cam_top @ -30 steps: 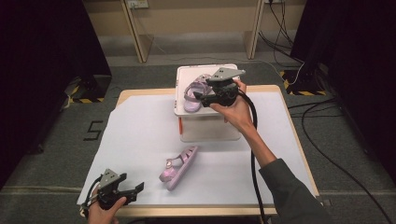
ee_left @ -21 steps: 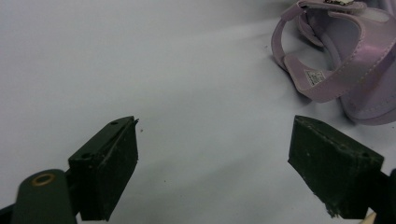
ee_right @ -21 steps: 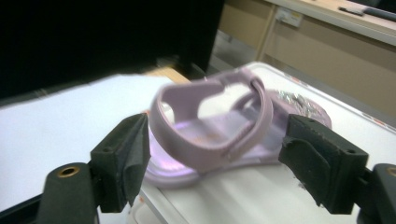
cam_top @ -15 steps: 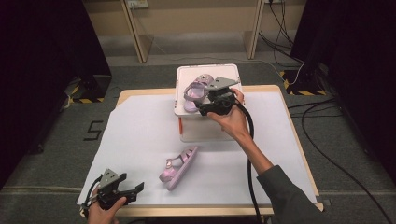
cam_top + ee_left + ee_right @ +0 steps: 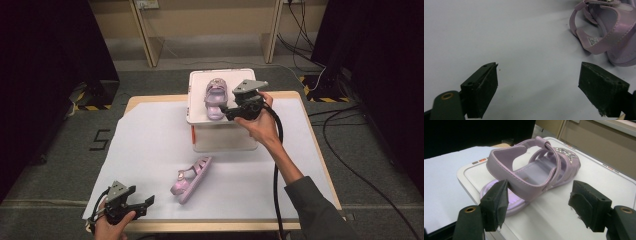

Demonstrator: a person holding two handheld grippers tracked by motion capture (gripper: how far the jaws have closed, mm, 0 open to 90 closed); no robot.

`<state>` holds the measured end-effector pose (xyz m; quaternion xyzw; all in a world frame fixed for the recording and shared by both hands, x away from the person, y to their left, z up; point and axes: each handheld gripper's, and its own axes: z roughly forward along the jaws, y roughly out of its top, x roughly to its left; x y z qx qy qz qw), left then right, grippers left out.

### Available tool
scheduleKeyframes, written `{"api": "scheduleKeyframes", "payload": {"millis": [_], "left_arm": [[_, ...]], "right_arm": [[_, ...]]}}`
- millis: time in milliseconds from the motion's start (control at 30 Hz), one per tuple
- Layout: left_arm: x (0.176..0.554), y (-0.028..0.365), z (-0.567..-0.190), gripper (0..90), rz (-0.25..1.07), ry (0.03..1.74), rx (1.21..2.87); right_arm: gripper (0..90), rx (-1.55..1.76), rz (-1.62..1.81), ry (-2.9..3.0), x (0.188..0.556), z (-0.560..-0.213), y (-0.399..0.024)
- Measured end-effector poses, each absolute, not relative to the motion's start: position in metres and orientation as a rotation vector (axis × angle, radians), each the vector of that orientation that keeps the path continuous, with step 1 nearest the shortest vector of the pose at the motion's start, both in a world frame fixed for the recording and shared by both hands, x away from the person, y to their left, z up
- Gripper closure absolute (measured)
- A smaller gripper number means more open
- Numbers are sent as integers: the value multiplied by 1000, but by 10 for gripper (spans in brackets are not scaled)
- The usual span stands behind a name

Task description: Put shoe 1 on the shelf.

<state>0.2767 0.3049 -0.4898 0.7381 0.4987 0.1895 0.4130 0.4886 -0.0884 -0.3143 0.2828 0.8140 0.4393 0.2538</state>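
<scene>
Right gripper (image 5: pixel 226 113): fingers released, heel of sandal on box (image 5: pixel 215 97) between them, unpinched; jaws just narrowed slightly.
Left gripper (image 5: pixel 145 205): fingers released, empty, near second sandal (image 5: pixel 190 177) on counter (image 5: pixel 150 145).
Advice: back straight off, avoid snagging the strap.

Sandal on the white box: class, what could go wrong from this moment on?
1. The right tongs stand open with the heel of the sandal on the box between the pads; pulling back carelessly could snag its strap and drag it off the white box.
2. The second sandal lies on its side, awkward for the open left tongs to grip.
</scene>
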Motion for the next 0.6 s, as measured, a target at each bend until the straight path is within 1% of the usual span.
{"api": "scheduleKeyframes", "payload": {"millis": [100, 233, 367, 600], "left_arm": [[277, 305, -490, 154, 475, 1255, 1856], [277, 305, -490, 154, 475, 1255, 1856], [276, 306, -490, 154, 477, 1255, 1855], [276, 306, -490, 154, 478, 1256, 1855]], "right_arm": [[300, 776, 1198, 2210, 488, -314, -91], [263, 803, 1239, 2189, 481, -314, -94], [260, 825, 1272, 2180, 474, -314, -97], [258, 816, 1343, 2207, 443, -320, -99]]}}
